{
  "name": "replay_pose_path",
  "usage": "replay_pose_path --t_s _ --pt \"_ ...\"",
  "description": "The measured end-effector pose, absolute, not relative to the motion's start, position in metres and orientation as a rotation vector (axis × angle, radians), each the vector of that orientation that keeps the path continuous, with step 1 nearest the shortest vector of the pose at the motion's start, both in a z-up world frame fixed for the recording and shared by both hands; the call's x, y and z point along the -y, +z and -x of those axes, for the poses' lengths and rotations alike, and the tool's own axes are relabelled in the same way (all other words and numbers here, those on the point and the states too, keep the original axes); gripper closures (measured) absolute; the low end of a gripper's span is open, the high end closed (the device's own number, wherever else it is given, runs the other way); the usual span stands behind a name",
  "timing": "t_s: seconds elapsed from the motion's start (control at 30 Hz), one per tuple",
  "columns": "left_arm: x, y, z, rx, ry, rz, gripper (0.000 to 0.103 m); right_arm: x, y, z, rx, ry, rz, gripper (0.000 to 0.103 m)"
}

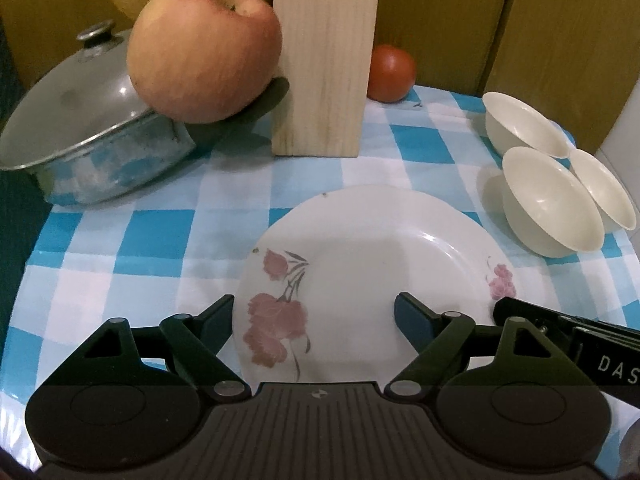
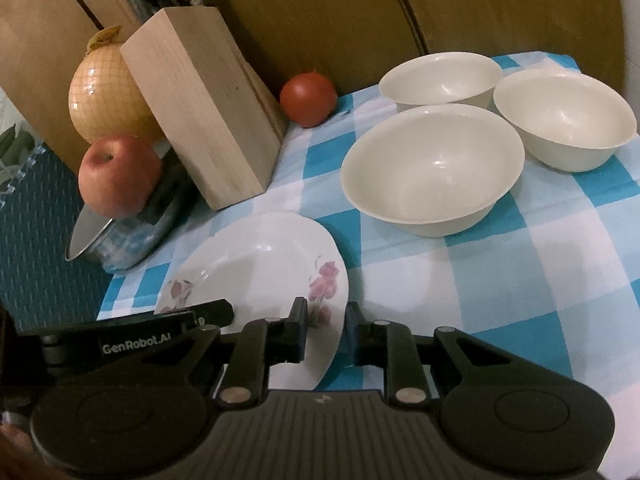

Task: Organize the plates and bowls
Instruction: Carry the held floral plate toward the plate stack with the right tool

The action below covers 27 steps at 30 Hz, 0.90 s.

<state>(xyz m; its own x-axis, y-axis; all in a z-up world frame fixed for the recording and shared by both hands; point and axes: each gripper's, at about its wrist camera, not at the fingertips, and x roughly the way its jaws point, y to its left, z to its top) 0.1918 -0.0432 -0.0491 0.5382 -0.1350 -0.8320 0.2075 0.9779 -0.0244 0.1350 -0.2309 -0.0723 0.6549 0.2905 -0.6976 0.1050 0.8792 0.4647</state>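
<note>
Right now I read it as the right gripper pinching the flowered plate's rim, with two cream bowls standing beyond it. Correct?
Not quite: three cream bowls stand beyond, not two, as the right wrist view shows. The right gripper does pinch the flowered plate at its rim.

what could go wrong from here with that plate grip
1. The right gripper pinches only the thin rim of the flowered plate, so the plate may tilt or slip out when lifted.
2. The left gripper is open around the plate's near edge; closing off-centre could shove it.
3. The three cream bowls sit close by, touching; a swung plate could knock them.
</note>
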Motion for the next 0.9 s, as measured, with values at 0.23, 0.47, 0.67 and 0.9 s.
replay_pose_path --t_s 0.23,0.47,0.67,0.9 --pt "0.041 -0.04 -0.193 -0.954 -0.198 -0.064 0.015 0.232 -0.061 -0.136 -0.816 0.11 -0.523 0.082" --pt "0.04 -0.037 -0.193 -0.945 -0.194 -0.053 0.015 0.229 -0.057 -0.138 -0.818 0.11 -0.512 0.082" --pt "0.04 -0.045 -0.193 -0.975 -0.191 -0.056 0.015 0.23 -0.066 -0.139 -0.846 0.107 -0.522 0.082" --pt "0.041 -0.054 -0.195 -0.997 -0.19 -0.067 0.014 0.229 -0.077 -0.143 -0.878 0.099 -0.522 0.082"
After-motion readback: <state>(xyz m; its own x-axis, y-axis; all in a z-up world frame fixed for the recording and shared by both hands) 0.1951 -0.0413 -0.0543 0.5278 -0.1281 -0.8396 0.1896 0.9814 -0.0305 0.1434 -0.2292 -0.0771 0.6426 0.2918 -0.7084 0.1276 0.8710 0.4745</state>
